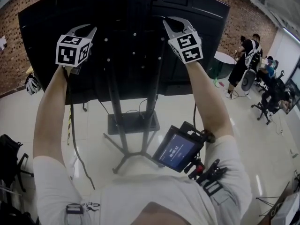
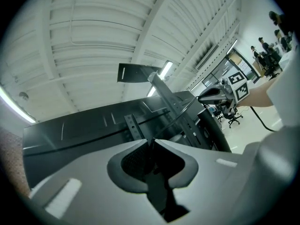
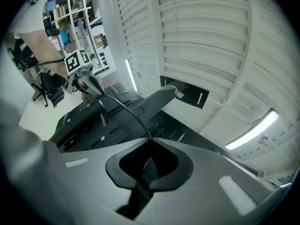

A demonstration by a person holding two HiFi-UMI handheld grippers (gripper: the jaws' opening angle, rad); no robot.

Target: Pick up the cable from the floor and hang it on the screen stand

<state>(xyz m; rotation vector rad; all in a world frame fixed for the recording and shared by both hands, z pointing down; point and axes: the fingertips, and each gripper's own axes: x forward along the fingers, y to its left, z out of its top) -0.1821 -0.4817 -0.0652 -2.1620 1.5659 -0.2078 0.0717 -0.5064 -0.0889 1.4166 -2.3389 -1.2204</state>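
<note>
- I see the cable (image 3: pixel 124 108) thin and black, bowing in a slack arc between my two grippers, up at the back of the screen stand (image 1: pixel 114 97);
- left gripper (image 2: pixel 151 140): jaws clenched on the cable at their tips; right gripper (image 3: pixel 151 138): jaws pinched shut on it too;
- only the head view gives me the rest of the cable trailing from my left hand down to the floor (image 1: pixel 93 139); only the gripper views show the pinch itself.

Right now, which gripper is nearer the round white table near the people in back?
Right. The right gripper is up at the back of the screen, on the side of the table; the left gripper is across the screen, farther off.
</note>
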